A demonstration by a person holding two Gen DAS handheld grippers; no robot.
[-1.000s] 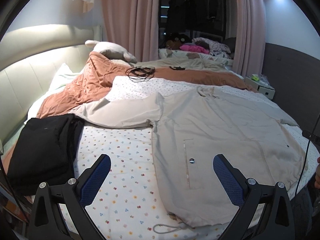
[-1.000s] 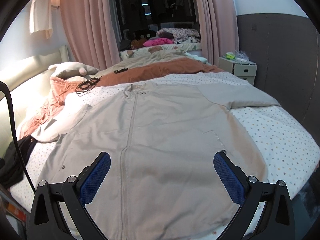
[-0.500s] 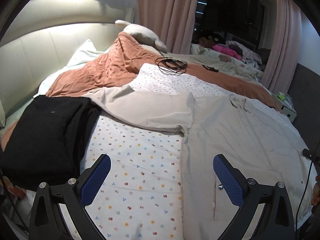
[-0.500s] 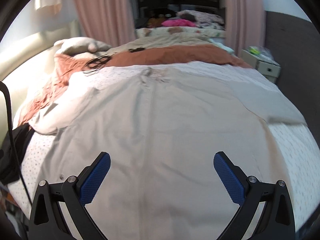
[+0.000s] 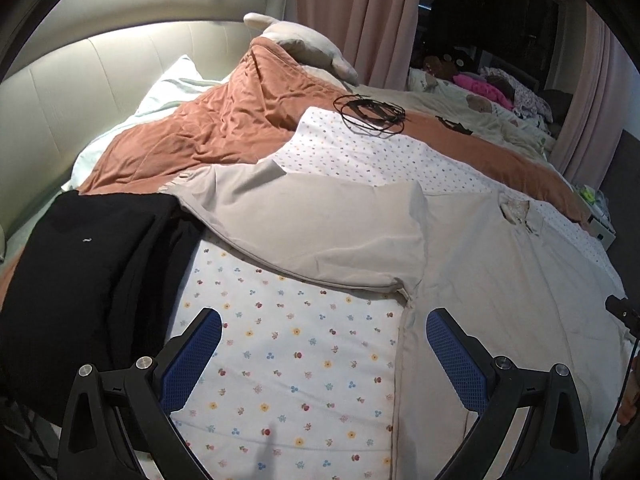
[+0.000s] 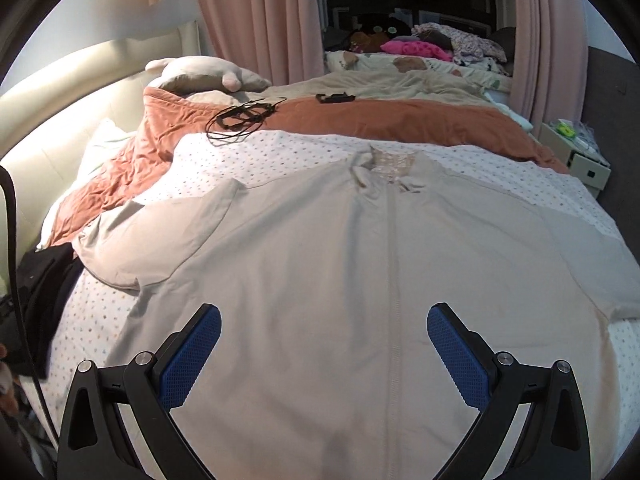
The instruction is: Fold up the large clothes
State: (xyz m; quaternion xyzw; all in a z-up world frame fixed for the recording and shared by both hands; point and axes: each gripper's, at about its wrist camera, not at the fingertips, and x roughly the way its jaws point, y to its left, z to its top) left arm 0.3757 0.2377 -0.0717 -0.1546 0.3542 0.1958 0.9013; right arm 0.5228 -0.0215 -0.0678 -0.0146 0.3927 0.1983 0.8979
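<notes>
A large beige zip jacket (image 6: 360, 264) lies spread flat, front up, on the flower-print sheet (image 5: 296, 360). In the left wrist view its body (image 5: 500, 300) is at the right and its left sleeve (image 5: 320, 224) stretches out to the left. My left gripper (image 5: 320, 340) is open and empty, above the sheet below that sleeve, near the armpit. My right gripper (image 6: 320, 336) is open and empty, above the jacket's lower front, left of the zip line.
A folded black garment (image 5: 80, 280) lies at the bed's left edge. A rust-coloured blanket (image 5: 224, 128), a black cable coil (image 5: 372, 114) and a plush pillow (image 5: 304, 46) lie at the head. A bedside cabinet (image 6: 580, 156) stands at the right.
Both grippers have moved forward and lower over the bed. The left view has swung left toward the sleeve and the black garment. Both stay open.
</notes>
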